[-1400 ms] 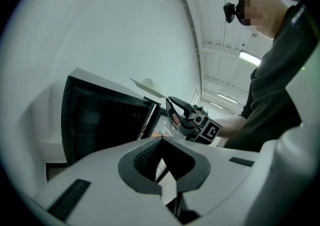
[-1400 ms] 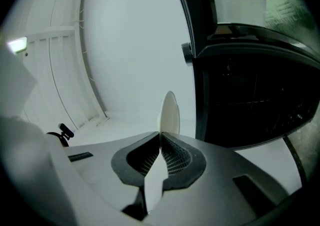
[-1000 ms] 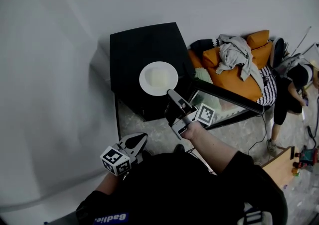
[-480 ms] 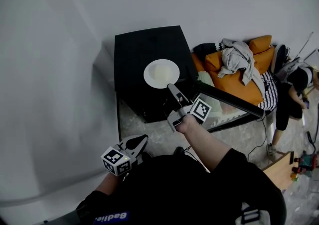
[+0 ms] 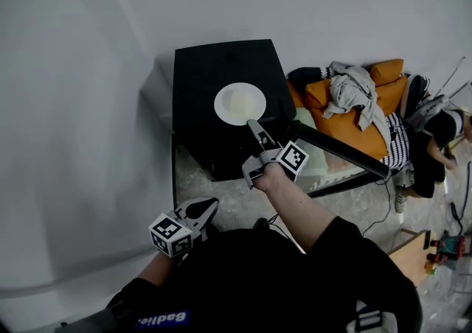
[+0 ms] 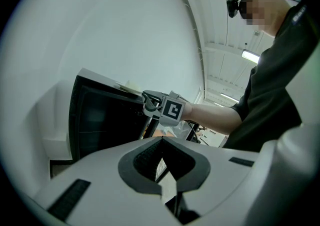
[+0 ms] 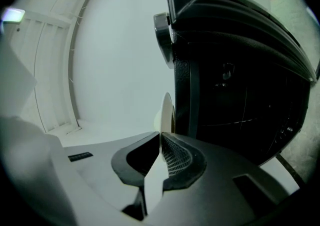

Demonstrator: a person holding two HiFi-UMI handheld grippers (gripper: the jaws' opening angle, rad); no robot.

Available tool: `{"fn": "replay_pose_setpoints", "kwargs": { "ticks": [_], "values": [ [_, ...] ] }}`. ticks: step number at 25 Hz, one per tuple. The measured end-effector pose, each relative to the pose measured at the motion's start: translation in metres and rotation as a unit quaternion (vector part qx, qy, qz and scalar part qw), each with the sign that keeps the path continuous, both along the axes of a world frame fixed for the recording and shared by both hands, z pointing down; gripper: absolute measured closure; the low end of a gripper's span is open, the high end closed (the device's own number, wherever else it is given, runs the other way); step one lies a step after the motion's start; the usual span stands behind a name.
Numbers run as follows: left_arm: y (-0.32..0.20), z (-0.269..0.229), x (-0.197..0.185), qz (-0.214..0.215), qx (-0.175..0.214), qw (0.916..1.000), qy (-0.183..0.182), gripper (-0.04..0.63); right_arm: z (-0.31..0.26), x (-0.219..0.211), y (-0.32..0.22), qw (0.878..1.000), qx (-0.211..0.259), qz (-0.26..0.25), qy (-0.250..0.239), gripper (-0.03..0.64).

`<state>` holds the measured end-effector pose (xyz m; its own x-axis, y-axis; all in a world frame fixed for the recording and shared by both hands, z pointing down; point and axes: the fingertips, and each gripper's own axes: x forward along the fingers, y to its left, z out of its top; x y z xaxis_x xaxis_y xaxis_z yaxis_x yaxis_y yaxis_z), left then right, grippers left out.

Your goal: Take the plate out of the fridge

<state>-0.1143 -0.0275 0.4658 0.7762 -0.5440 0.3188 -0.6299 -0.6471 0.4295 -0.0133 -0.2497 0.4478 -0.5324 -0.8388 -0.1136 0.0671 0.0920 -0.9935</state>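
We see the right gripper [image 5: 254,126] swung slightly left since a second ago. The plate [image 5: 237,102] is unmoved on top of the fridge [image 5: 210,66], toward its near right. That gripper is clamped on the plate's near rim. The left gripper [image 5: 210,205] is near left, jaws together, empty.

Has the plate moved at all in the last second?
Yes. Held in the right gripper, the plate has shifted slightly farther over the fridge top, away from its front edge.
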Motion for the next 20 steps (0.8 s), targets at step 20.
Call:
{"fn": "replay_pose_setpoints", "kwargs": {
  "ticks": [20],
  "values": [
    [0.009, -0.002, 0.002, 0.008, 0.007, 0.9999, -0.009, 0.597, 0.005, -0.007, -0.011, 1.000, -0.001, 0.013, 0.017, 0.598]
  ]
}}
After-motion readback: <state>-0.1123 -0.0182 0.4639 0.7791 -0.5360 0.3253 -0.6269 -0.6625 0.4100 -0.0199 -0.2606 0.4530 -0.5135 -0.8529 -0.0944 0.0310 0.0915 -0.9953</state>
